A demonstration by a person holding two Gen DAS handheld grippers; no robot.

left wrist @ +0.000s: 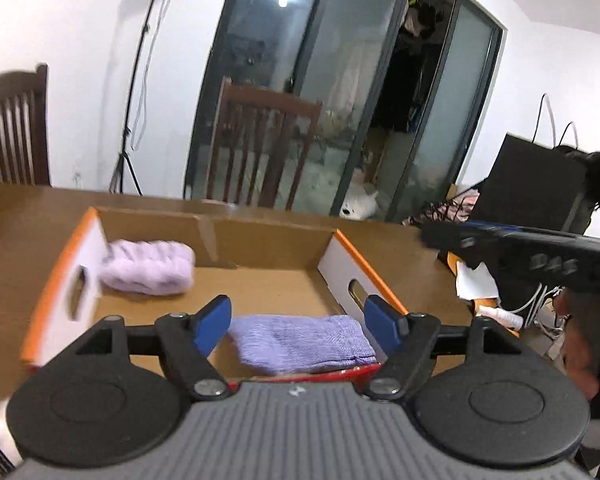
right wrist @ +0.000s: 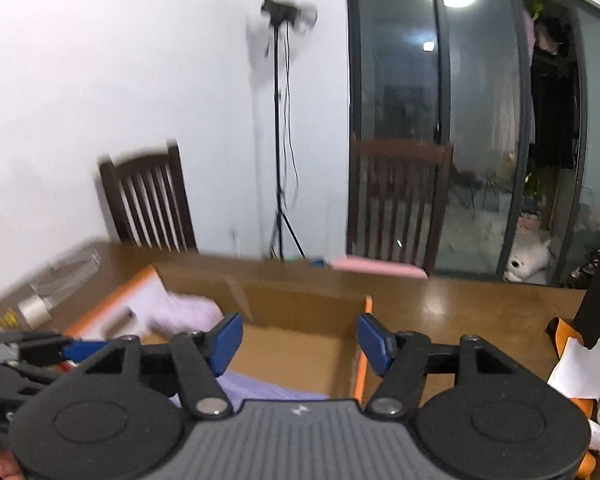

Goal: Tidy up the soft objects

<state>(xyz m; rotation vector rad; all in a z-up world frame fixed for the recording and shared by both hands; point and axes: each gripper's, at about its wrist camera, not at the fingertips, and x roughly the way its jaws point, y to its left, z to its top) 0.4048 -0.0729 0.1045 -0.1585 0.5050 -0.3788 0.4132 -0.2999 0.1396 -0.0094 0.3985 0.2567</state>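
An open cardboard box with orange-edged white flaps sits on the wooden table. Inside it, a fluffy lilac roll lies at the far left and a folded purple knit cloth lies at the near side. My left gripper is open and empty, just above the knit cloth. My right gripper is open and empty above the box, near its right wall. The knit cloth shows under its left finger; the lilac roll lies beyond. The right gripper's body shows in the left wrist view.
Two wooden chairs stand behind the table, with a tripod stand between them. A pink object lies at the far table edge. A clear container and tape roll sit at the left. Orange-white clutter lies right.
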